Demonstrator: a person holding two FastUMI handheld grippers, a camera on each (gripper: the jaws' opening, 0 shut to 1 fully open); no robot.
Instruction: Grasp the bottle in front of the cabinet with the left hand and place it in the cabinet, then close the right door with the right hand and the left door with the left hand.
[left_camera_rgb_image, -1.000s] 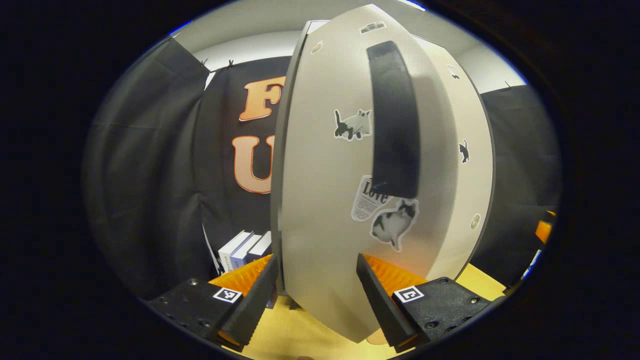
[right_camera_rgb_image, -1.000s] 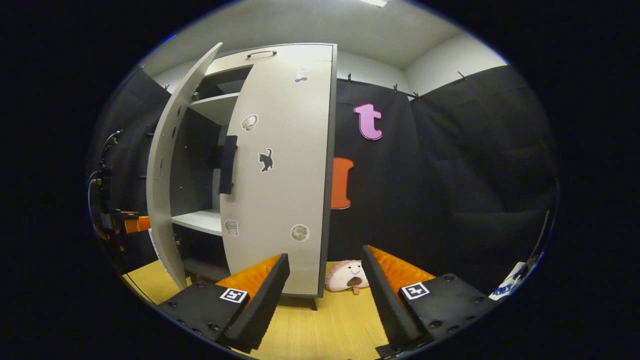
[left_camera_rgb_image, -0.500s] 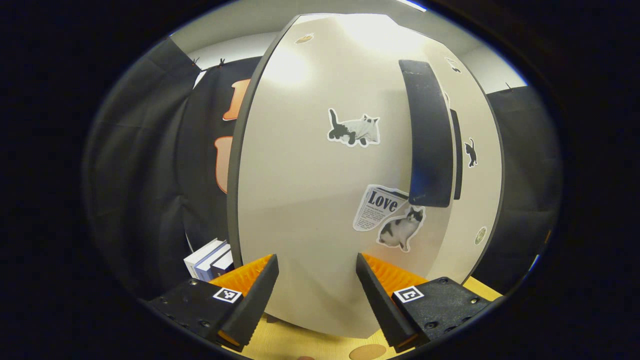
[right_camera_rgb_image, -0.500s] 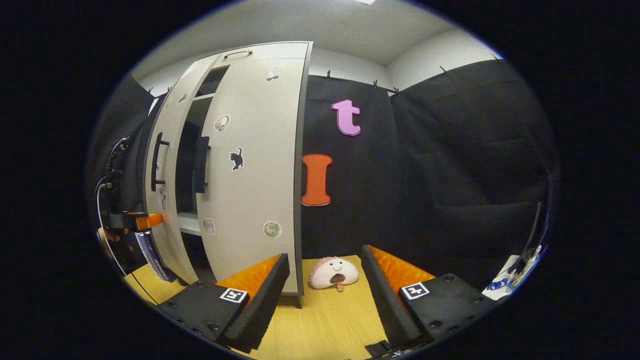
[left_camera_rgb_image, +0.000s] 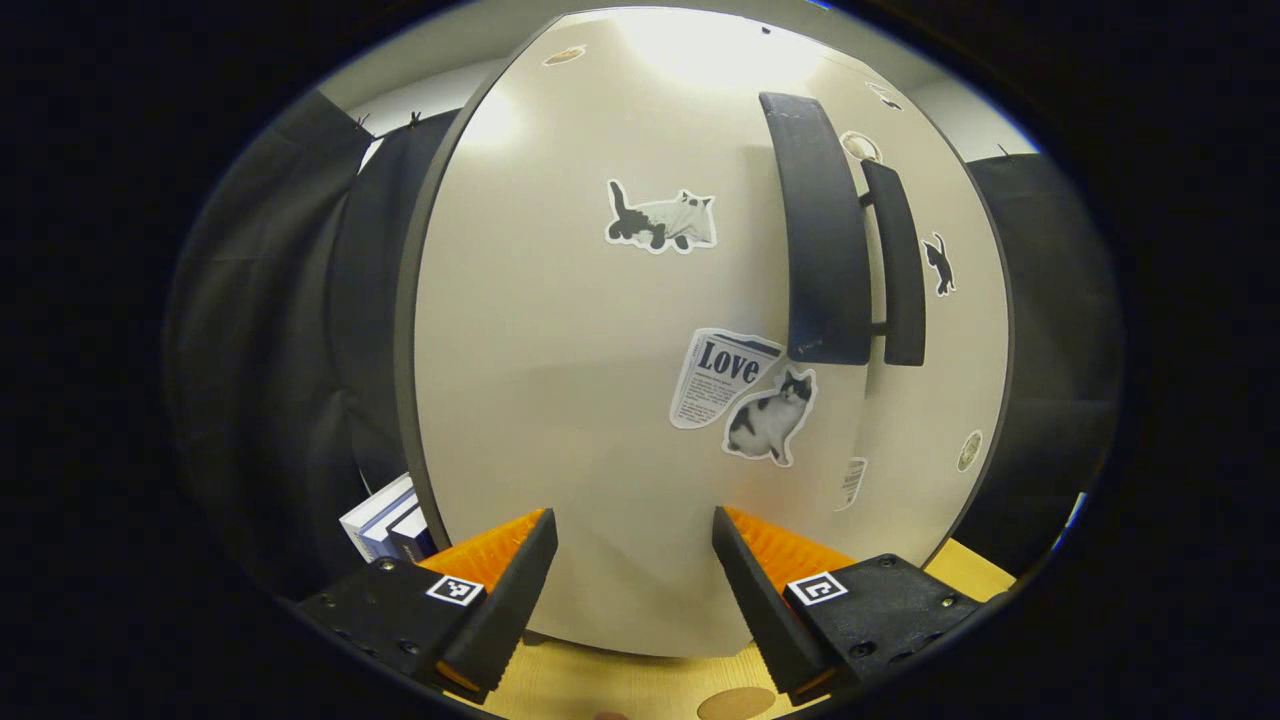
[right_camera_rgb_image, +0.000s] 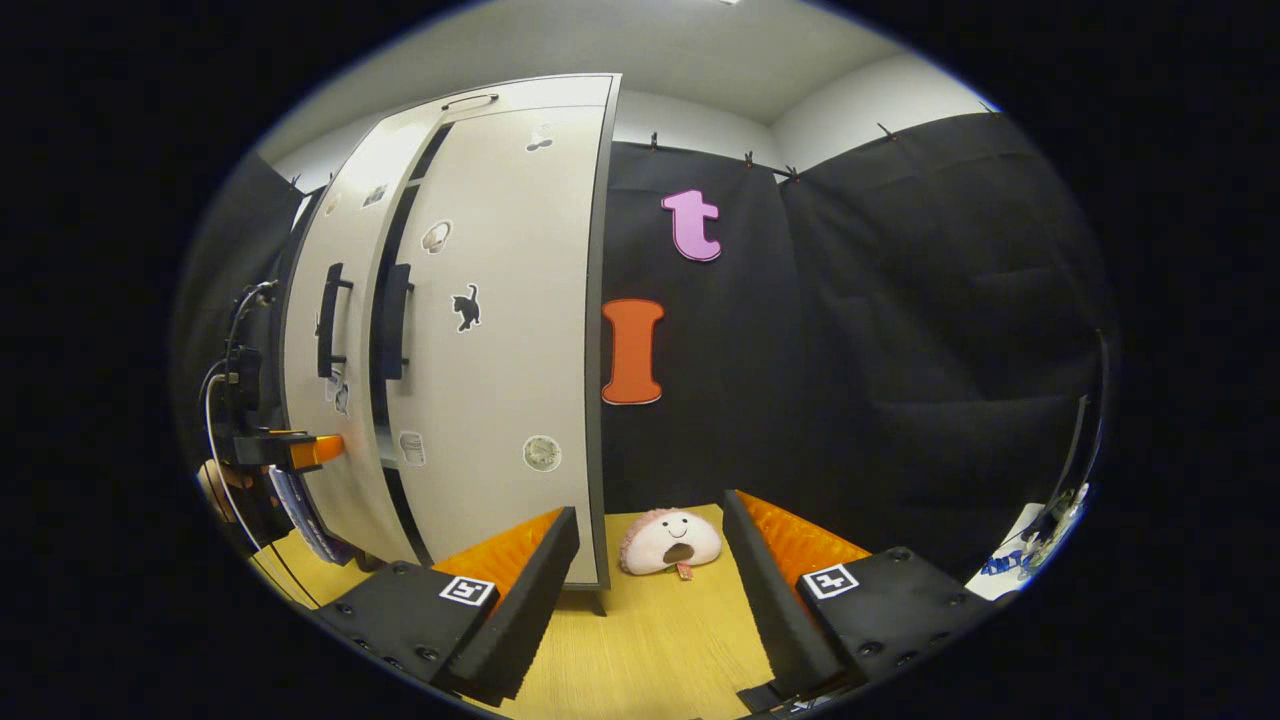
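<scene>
The pale left cabinet door (left_camera_rgb_image: 600, 400), covered in cat stickers, stands right in front of my left gripper (left_camera_rgb_image: 630, 520), which is open with nothing between its fingers. Its dark handle (left_camera_rgb_image: 820, 260) sits beside the right door's handle (left_camera_rgb_image: 900, 270). In the right gripper view the left door (right_camera_rgb_image: 350, 230) and right door (right_camera_rgb_image: 500, 350) are almost flush, with a thin dark gap (right_camera_rgb_image: 385, 440) between them. The left gripper (right_camera_rgb_image: 310, 450) touches the left door's lower face. My right gripper (right_camera_rgb_image: 650, 520) hangs open, apart from the cabinet. The doors hide the cabinet's inside.
A pink plush toy (right_camera_rgb_image: 670, 540) lies on the wooden tabletop (right_camera_rgb_image: 650, 640) at the cabinet's right foot. Books (left_camera_rgb_image: 385, 515) lean beside the cabinet's left side. A person's hand (right_camera_rgb_image: 215, 485) holds the left gripper. A white and blue item (right_camera_rgb_image: 1030, 535) sits far right.
The left door has swung from nearly edge-on to almost shut against the right door, with the left gripper following it. The shelves are now covered. The right gripper barely moved.
</scene>
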